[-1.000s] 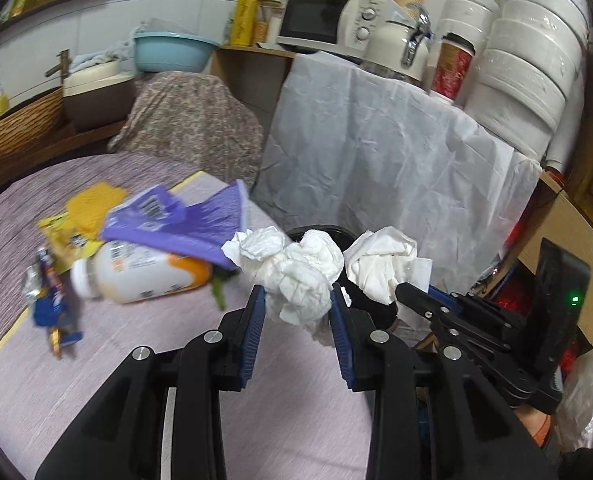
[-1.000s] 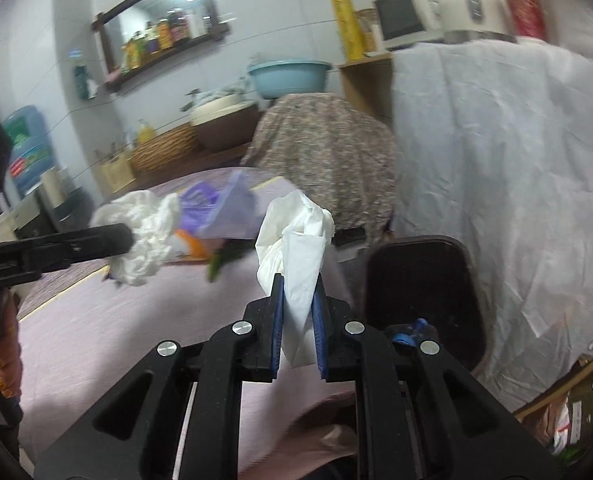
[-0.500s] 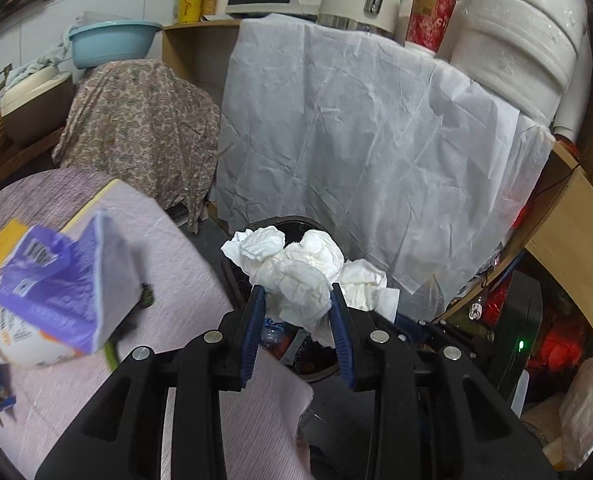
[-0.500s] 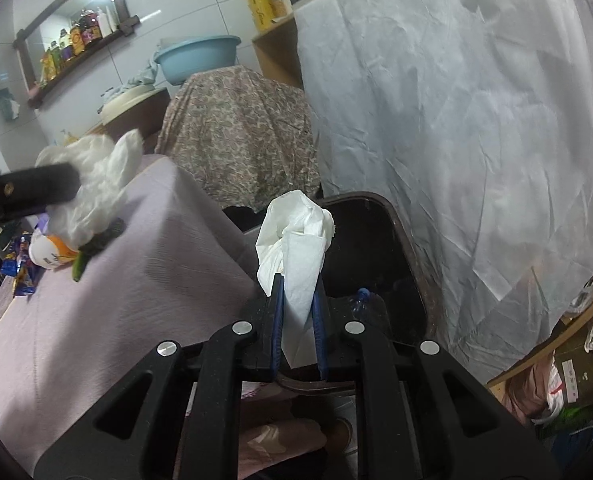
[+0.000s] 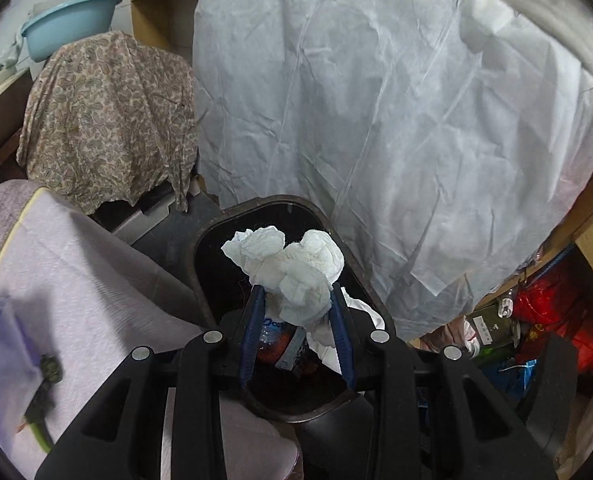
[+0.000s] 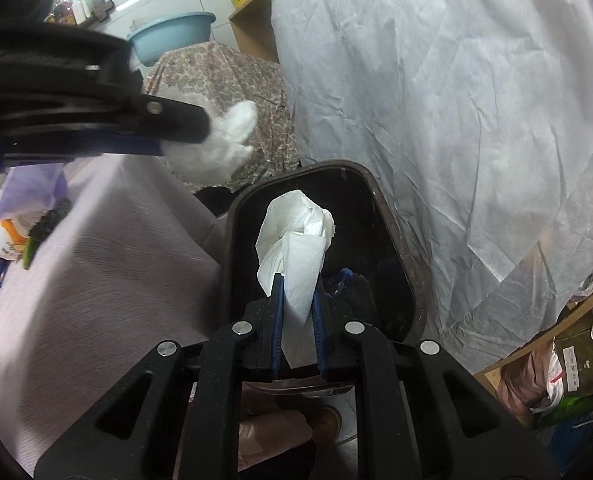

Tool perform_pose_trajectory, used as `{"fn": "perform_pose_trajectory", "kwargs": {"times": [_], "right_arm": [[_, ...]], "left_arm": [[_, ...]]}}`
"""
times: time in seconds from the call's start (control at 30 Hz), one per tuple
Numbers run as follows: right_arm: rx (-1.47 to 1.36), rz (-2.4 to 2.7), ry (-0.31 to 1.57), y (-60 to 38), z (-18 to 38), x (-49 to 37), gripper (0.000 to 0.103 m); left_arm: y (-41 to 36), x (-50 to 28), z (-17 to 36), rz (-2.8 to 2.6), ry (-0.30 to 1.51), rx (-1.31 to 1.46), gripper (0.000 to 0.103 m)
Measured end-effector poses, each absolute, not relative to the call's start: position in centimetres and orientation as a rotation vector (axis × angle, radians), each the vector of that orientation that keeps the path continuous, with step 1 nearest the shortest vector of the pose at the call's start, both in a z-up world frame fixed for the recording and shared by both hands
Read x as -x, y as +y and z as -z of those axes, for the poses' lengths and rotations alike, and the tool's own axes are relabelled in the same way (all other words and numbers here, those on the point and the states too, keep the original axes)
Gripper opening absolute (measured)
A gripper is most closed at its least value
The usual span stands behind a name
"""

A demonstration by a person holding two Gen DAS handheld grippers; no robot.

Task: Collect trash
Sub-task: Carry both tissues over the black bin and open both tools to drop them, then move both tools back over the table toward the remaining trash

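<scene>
While both claws hang over the dark bin (image 5: 200, 272), I have tissue pinched in each.

My left gripper (image 5: 296, 304) is clamped on a crumpled white tissue wad (image 5: 292, 268), its blue pads pressing the lumpy paper from both sides above the bin's open mouth. My right gripper (image 6: 298, 300) squeezes a folded tissue (image 6: 296, 248), smoother and flatter, standing upright over the same rounded-rectangle rim. Only the left view looks down into the bin: a clear plastic bottle (image 5: 270, 330) with a blue-lettered label I cannot read. Only the right view shows a blue bottle cap (image 6: 345, 272) and an orange-and-white bottle (image 6: 10, 240) on the ribbed lilac tablecloth (image 6: 108, 272). A creased white sheet (image 5: 396, 120) drapes behind.
</scene>
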State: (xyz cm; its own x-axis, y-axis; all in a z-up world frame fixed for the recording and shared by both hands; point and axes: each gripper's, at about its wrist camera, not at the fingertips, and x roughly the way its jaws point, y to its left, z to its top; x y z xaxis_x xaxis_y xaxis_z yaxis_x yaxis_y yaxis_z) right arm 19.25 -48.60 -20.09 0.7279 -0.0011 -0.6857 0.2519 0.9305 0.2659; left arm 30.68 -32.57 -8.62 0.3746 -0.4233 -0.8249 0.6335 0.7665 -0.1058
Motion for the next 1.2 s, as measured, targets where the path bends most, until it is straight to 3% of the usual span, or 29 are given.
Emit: {"fn": "perform_pose_trajectory", "kwargs": {"times": [0.1, 0.17, 0.23, 0.3, 0.57, 0.93, 1.2], "right_arm": [[-0.351, 0.146, 0.753, -48.8, 20.9, -19.8, 0.015], [-0.348, 0.162, 0.761, -48.9, 21.6, -20.1, 0.02], [-0.361, 0.172, 0.769, -49.0, 22.1, -20.3, 0.046], [-0.376, 0.184, 0.759, -49.1, 22.5, -20.1, 0.056], [-0.406, 0.197, 0.776, -49.4, 22.9, -19.2, 0.056], [-0.358, 0.177, 0.749, -47.6, 20.4, -17.7, 0.057], [-0.224, 0.065, 0.672, -42.9, 15.8, -16.7, 0.057]], "left_arm": [[-33.0, -31.5, 9.7, 0.672, 1.003, -0.235, 0.036], [-33.3, -32.0, 10.1, 0.654, 1.011, -0.234, 0.053], [-33.4, -32.1, 10.3, 0.644, 1.004, -0.221, 0.069], [-33.3, -32.0, 10.1, 0.645, 0.988, -0.21, 0.074], [-32.1, -31.4, 9.1, 0.668, 0.968, -0.147, 0.088], [-28.1, -28.2, 5.6, 0.715, 0.892, -0.097, 0.091], [-20.6, -25.9, 2.5, 0.655, 0.808, -0.076, 0.093]]}}
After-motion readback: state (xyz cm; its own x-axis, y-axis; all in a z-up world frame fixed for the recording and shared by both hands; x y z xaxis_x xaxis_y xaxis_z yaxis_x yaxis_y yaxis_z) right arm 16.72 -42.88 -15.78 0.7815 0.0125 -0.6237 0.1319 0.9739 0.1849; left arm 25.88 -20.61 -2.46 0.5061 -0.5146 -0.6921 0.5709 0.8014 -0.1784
